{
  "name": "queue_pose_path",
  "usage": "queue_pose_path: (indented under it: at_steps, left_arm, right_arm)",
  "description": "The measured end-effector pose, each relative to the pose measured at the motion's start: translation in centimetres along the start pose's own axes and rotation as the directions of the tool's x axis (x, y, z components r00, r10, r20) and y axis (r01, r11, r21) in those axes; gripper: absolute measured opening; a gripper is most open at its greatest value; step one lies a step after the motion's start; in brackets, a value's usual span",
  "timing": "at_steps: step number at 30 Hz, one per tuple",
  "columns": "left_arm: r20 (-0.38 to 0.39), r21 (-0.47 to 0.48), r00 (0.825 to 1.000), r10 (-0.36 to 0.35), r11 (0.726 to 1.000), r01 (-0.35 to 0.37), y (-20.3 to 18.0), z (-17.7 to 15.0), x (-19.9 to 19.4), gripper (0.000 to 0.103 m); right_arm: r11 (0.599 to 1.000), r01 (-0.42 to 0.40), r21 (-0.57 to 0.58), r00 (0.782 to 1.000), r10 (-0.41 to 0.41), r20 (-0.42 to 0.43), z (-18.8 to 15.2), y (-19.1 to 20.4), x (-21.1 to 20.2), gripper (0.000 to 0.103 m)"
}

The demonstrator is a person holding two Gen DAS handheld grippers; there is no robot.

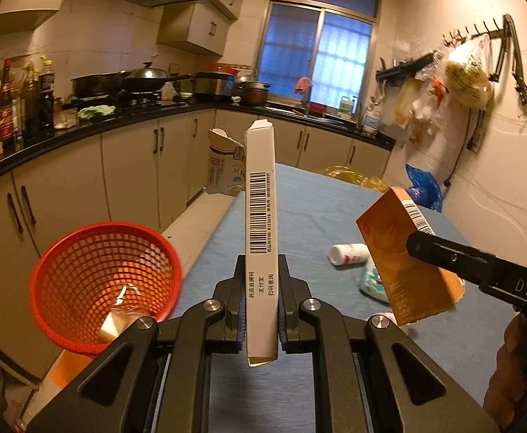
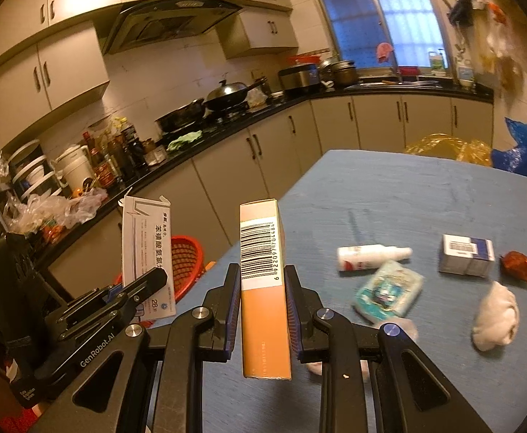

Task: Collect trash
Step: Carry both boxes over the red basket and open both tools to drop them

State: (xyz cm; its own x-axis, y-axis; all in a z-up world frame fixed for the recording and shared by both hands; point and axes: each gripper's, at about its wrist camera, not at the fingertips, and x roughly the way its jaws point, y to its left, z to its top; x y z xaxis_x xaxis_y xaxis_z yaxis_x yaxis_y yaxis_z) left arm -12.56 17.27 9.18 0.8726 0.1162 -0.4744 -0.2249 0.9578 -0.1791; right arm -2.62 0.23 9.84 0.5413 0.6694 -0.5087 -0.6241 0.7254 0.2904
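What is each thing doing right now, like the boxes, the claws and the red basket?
White box: clamped upright in left claw.
Orange box: clamped in right claw.
Red basket: beside the table, something shiny inside.
White bottle: lying on its side.

A home kitchen. Cream cabinets run under a black counter along two walls, with a range hood above a stove holding a lidded wok and a pan. Sauce bottles crowd one end, a sink sits below the window, and a hook rail carries hanging bags.
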Motion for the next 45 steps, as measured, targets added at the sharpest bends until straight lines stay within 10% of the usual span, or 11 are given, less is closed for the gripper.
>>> queue_pose_path:
  at_steps: [45]
  left_arm:
    - [-0.089, -0.211, 0.977, 0.192, 0.956, -0.206, 15.2, -1.5, 1.2, 0.012]
  right_arm:
    - [0.978, -0.204, -0.052, 0.953, 0.186, -0.240, 3.3, 13.0, 18.1, 0.026]
